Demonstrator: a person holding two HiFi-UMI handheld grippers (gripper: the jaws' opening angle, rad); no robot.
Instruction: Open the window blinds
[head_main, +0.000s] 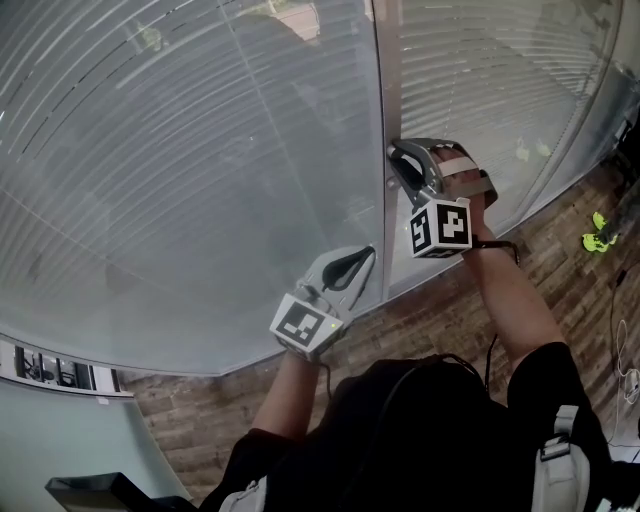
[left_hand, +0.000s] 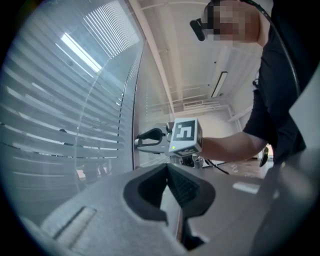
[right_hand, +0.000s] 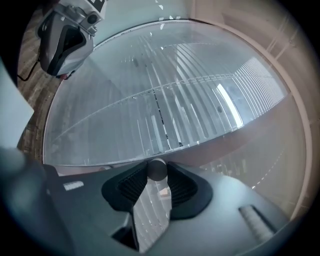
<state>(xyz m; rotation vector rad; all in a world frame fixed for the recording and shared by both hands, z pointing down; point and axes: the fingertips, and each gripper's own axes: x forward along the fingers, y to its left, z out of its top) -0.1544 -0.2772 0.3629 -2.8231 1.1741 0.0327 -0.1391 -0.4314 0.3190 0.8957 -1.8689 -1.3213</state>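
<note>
The right gripper's (head_main: 402, 158) fingers pinch a small round knob (right_hand: 157, 169) on the window frame (head_main: 388, 80). The blinds (right_hand: 175, 115) hang just beyond, slats mostly shut. The left gripper's (left_hand: 168, 172) fingers are closed on nothing. Twisting the knob looks next.

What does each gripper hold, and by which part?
The right gripper grips a small round knob by its sides. The left gripper holds nothing.

pale grey horizontal-slat window blinds (head_main: 190, 150) behind glass, hanging down full length, slats tilted nearly shut with thin bright gaps, small round grey control knob (right_hand: 157, 169) at their lower edge
</note>
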